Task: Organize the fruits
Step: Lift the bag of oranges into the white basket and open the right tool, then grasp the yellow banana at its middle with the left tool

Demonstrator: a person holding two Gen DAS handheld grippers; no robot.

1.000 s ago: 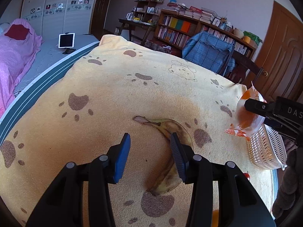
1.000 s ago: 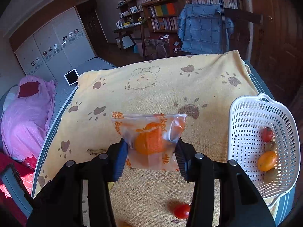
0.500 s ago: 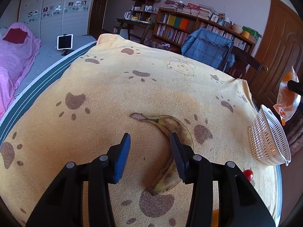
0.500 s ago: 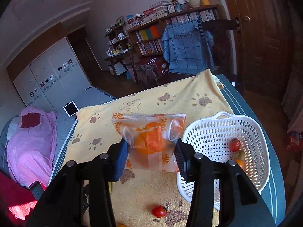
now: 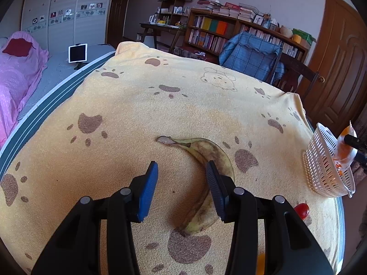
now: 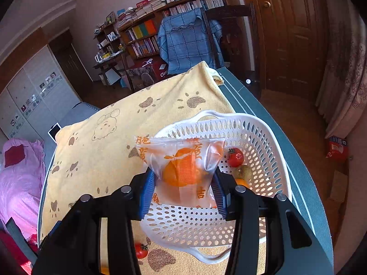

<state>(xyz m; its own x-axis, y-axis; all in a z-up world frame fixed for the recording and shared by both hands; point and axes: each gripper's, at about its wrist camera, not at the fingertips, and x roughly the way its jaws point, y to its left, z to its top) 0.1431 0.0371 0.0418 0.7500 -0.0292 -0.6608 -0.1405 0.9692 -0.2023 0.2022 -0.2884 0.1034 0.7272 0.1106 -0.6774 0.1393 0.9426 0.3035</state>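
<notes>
I have one orange sealed in a clear plastic bag with orange print [image 6: 183, 167], clamped between the blue pads of my right claw [image 6: 182, 190], and it hangs just above the one white perforated plastic basket [image 6: 263, 137]. The bag stands upright, its top edge crinkled and its lower hem loose below my pads; the fruit shows as a round orange lump at the middle. From the left wrist view the same bag [image 5: 344, 147] shows at the far right, over the basket [image 5: 321, 160].

In the basket I count three fruits to the right of the bag: one red tomato [image 6: 235, 157], one brown kiwi [image 6: 243, 171] below it, and one orange fruit [image 6: 242, 181] half hidden behind my right finger. A second red tomato [image 6: 141, 250] lies on the yellow paw-print towel [image 6: 110, 151] covering the desk, just near-left of the basket.

My left claw [image 5: 182, 183] hovers low over the towel [image 5: 137, 105], released, jaws spread and gripping nothing. One brown-spotted overripe banana [image 5: 206, 160] lies curved on the towel, running under my right-hand finger, not between the pads.
</notes>
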